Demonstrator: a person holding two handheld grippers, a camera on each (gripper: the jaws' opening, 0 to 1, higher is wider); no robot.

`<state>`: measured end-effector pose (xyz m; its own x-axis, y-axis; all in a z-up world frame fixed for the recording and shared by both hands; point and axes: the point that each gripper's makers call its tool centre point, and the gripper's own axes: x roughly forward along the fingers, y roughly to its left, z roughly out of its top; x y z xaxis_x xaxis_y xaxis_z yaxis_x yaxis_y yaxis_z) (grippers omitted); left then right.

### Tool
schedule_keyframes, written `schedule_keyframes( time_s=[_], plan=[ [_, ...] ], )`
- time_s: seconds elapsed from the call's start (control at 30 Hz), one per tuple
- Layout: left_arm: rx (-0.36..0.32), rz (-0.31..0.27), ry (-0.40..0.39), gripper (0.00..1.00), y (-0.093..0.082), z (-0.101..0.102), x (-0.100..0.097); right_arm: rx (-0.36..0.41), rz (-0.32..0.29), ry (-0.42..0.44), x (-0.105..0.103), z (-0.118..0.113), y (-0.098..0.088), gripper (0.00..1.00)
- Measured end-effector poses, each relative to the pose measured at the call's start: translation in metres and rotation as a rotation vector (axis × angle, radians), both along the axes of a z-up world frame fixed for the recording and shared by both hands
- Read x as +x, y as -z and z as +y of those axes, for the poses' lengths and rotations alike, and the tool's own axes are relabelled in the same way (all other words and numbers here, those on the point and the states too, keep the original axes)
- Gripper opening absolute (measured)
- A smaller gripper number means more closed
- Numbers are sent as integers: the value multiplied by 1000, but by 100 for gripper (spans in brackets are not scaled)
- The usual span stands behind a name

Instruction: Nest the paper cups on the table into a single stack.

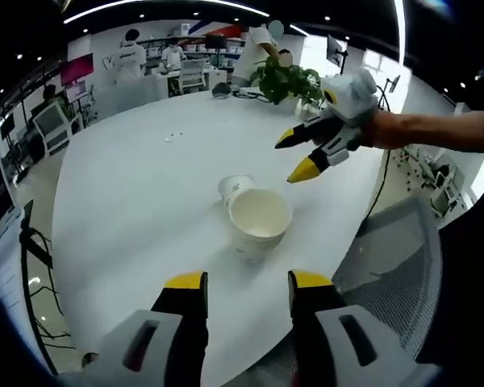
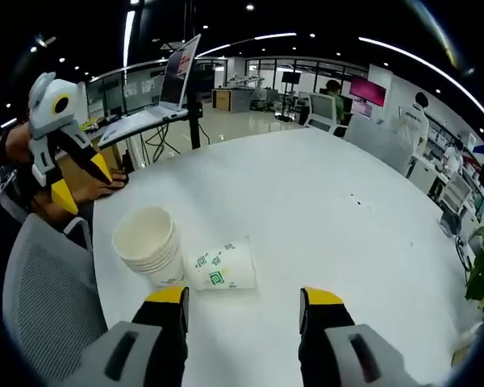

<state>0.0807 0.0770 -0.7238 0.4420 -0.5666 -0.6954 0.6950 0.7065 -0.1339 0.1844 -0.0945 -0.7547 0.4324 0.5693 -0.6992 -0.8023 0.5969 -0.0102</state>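
Observation:
A stack of nested white paper cups [image 1: 260, 222] stands upright on the white table [image 1: 145, 185], with a single cup [image 1: 235, 188] lying on its side against it. In the right gripper view the stack [image 2: 151, 244] is at the left and the lying cup [image 2: 219, 267], printed with green marks, points right. My left gripper [image 1: 246, 282] is open, just short of the stack. My right gripper [image 2: 244, 300] is open, close in front of the lying cup. The right gripper [image 1: 297, 153] also appears beyond the cups in the left gripper view, and the left gripper [image 2: 79, 181] appears at the left of the right gripper view.
A grey mesh chair [image 1: 395, 258] stands at the table's edge beside the cups. A potted plant [image 1: 289, 81] sits at the far side, and a laptop [image 2: 165, 93] stands on a nearby desk. People [image 1: 131, 55] work at desks in the background.

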Motion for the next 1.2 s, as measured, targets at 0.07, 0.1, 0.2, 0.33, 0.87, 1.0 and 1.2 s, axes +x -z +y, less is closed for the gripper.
schedule_keyframes(
  time_s=[0.07,0.1,0.2,0.33,0.87,1.0,1.2],
  plan=[
    [0,4,-13,37,0,4,-3,-14,21,-35,7,3,8,56],
    [1,5,-19,37,0,5,-4,-34,28,-54,4,7,8,57],
    [0,4,-36,37,-2,12,-7,-67,36,-86,9,11,20,57],
    [4,6,-57,37,-1,19,-9,-59,64,-112,12,19,31,58],
    [30,41,-111,36,4,33,-25,-130,82,-310,8,41,62,45],
    [32,44,-122,36,5,35,-23,-134,81,-285,10,37,62,37],
    [40,48,-109,35,7,30,-19,-89,77,-233,27,31,60,31]
  ],
)
